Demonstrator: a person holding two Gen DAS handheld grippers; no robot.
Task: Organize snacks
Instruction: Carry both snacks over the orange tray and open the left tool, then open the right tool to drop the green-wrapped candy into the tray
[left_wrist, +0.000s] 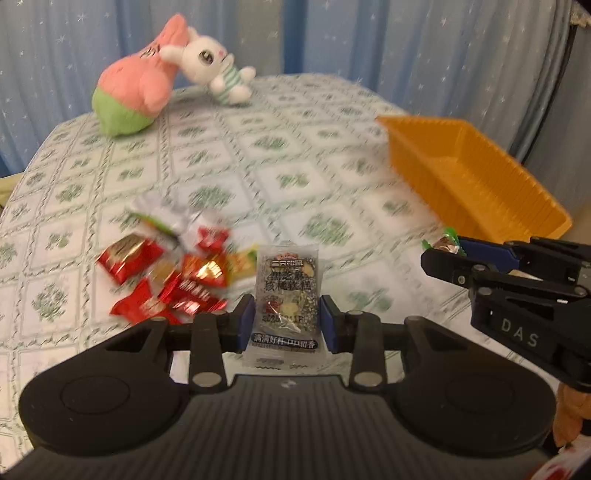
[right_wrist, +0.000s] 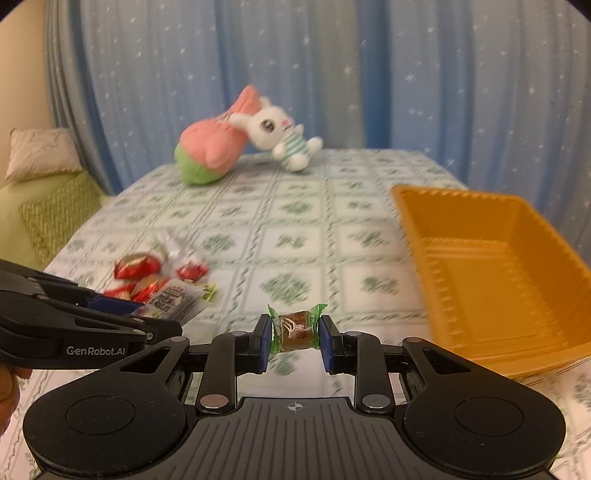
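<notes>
Left tongs (left_wrist: 284, 319) pinching a grey sachet (left_wrist: 285, 295) upright between the pads; right tongs (right_wrist: 294, 341) pinching a green-ended candy (right_wrist: 294, 329) across its middle. Both items held clear of the desk (right_wrist: 295, 229). Remaining snacks: a pile (left_wrist: 173, 269) of red and silver wrappers on the cloth, left of the sachet. Destination judged to be the orange tray (right_wrist: 491, 280), empty, at the right side of the desk, nearer the right tongs. Risks from here: sachet gripped only at its flat sides, so slipping or rotating likely under a quick swing; candy wrapper slick and rounded, so squirting out possible if the grip relaxes early. Release above the near tray wall rather than inside likely to bounce the item back onto the cloth. Tray light and thin-walled, so liable to slide or tip if struck on the rim. Both tongs converging on one tray: collision possible unless staggered. Plush toys (left_wrist: 166, 74) at the far edge, well apart, no hazard.
</notes>
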